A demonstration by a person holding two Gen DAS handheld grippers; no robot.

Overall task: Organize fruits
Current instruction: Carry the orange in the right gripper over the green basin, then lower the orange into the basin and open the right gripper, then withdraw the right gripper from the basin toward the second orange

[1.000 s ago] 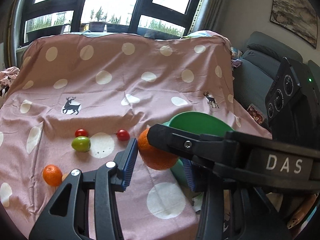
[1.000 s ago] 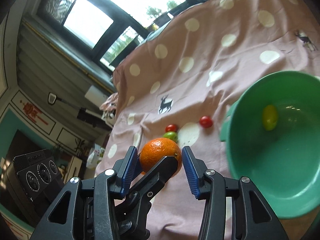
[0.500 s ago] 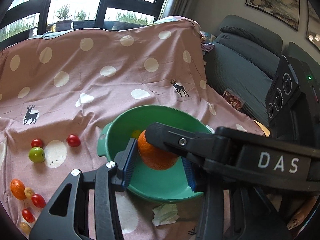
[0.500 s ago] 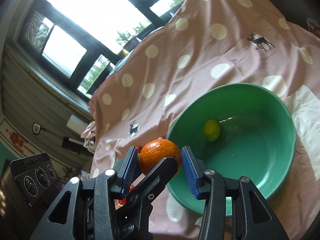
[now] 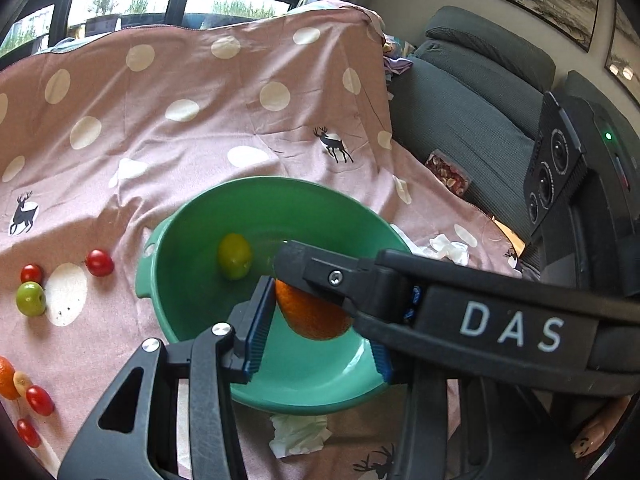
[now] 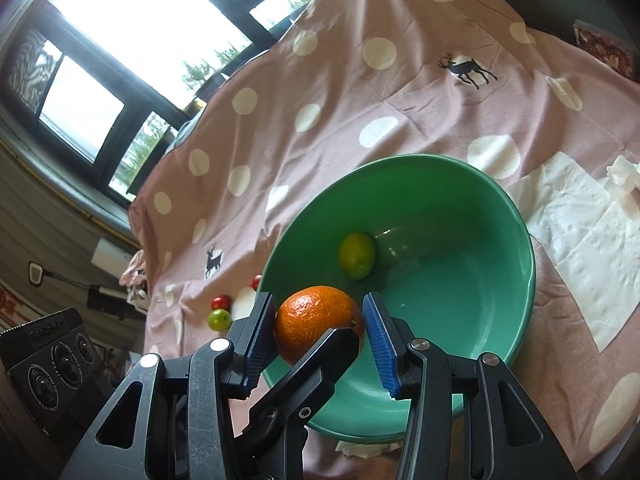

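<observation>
Both grippers meet on one orange [image 6: 316,326], which hangs over the near side of a green bowl [image 6: 516,248]. My right gripper [image 6: 322,338] has its blue pads either side of the orange. My left gripper [image 5: 316,326] also closes on the orange [image 5: 310,318], and its black finger crosses under the fruit in the right wrist view. A yellow-green lime [image 5: 234,256] lies inside the bowl [image 5: 264,192]. Loose fruit sits on the pink spotted cloth at left: red tomatoes [image 5: 99,263], a green one [image 5: 30,299], and a small orange [image 5: 6,378].
White tissues lie right of the bowl [image 6: 580,240] and at its near edge [image 5: 298,434]. A grey sofa [image 5: 472,92] stands to the right of the table. Windows run along the far wall.
Both grippers have carried the orange from over the cloth to over the bowl, then lower toward its inside. The grip on the orange looks unchanged.
</observation>
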